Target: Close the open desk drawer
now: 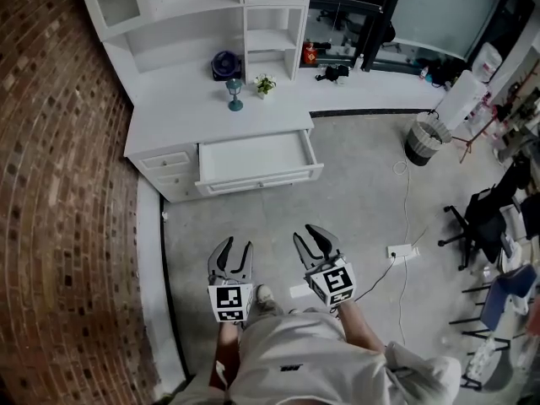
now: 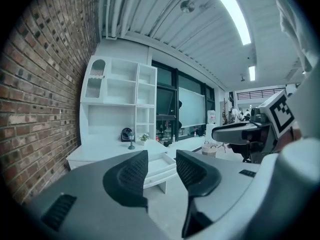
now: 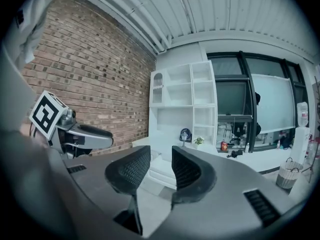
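Both claws are hanging in front of the person at about waist height, pointing toward the desk. The left gripper (image 1: 234,247) is standing with its jaws apart and nothing between the pads; the right gripper (image 1: 311,240) is doing the same, parted and empty. Neither is touching anything. The open drawer (image 1: 253,157) is lying well ahead of them across bare floor. It is pulled fully out from under the white desk (image 1: 194,108) and looks empty inside.

My worry is the push itself. If only one claw is meeting the drawer front near a corner, the drawer may be skewing on its runners and jamming partway. A parted jaw could also be catching on the front's lip. A hard shove might be rattling the small things on the desktop. A white cable and power strip (image 1: 399,251) are lying on the floor to the person's right, which could be snagging a foot.

Counting: two grippers, one open drawer and at least two small closed drawer fronts (image 1: 169,160) to its left. Three small things are on the desktop: a dark fan (image 1: 225,64), a teal stemmed ornament (image 1: 234,94) and a potted plant (image 1: 265,83).
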